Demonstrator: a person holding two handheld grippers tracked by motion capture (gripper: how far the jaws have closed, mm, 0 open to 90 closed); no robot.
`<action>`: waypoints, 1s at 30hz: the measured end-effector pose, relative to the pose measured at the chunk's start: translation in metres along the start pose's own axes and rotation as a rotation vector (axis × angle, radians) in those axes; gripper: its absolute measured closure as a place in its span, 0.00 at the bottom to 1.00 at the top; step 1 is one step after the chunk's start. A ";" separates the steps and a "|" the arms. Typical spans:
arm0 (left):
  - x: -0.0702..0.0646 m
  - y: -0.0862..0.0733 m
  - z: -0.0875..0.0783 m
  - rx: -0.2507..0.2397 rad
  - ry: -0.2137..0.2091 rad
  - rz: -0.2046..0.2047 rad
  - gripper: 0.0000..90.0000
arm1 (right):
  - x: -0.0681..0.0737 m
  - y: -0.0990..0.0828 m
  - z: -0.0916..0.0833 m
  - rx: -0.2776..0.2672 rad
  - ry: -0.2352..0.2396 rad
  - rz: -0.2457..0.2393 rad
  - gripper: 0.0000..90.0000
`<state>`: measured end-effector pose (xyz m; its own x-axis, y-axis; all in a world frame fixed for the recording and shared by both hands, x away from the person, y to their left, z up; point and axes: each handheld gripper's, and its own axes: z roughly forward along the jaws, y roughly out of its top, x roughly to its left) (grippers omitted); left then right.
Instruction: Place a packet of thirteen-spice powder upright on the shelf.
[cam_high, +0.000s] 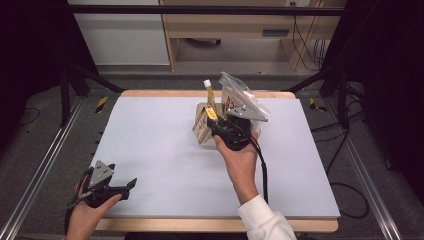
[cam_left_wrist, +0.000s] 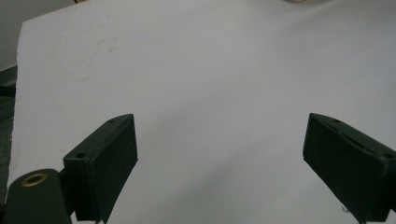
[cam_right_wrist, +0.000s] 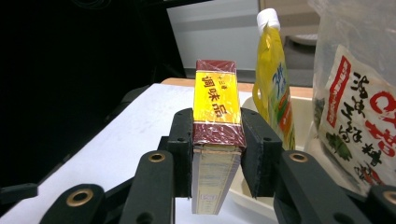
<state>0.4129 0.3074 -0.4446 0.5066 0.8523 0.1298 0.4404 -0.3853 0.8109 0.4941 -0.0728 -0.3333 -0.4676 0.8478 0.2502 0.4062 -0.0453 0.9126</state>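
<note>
My right gripper (cam_high: 214, 121) (cam_right_wrist: 217, 140) is shut on a narrow box (cam_high: 202, 130) (cam_right_wrist: 216, 95) with a yellow and maroon label. It holds the box upright above the table, beside a cream tub (cam_high: 201, 106) (cam_right_wrist: 300, 109). A yellow squeeze pouch with a white cap (cam_high: 209, 93) (cam_right_wrist: 272, 79) stands in the tub. Next to it is a clear bag with red print (cam_high: 241, 100) (cam_right_wrist: 357, 105). My left gripper (cam_high: 122, 178) (cam_left_wrist: 219, 140) rests at the near left corner of the white table top (cam_high: 160, 145), open, with nothing between its jaws.
The table top's wooden edge (cam_high: 165, 93) runs along the far side. Black frame legs (cam_high: 75, 80) stand at the far corners, and metal rails (cam_high: 45, 165) run along both sides. A cable (cam_high: 262, 170) trails from the right gripper past the forearm.
</note>
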 end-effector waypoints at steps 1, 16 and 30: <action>0.000 0.000 0.000 0.000 0.000 0.002 0.11 | 0.002 0.000 0.000 -0.007 -0.008 -0.008 0.76; -0.001 0.000 0.000 0.000 -0.008 0.012 0.11 | 0.008 -0.008 0.011 -0.059 -0.081 -0.034 0.76; -0.003 0.000 0.001 0.003 -0.016 0.020 0.11 | 0.010 -0.017 0.030 -0.101 -0.155 -0.014 0.76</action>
<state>0.4124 0.3044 -0.4452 0.5268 0.8389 0.1370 0.4324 -0.4033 0.8065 0.5060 -0.0476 -0.3564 -0.3432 0.9195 0.1917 0.3160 -0.0792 0.9454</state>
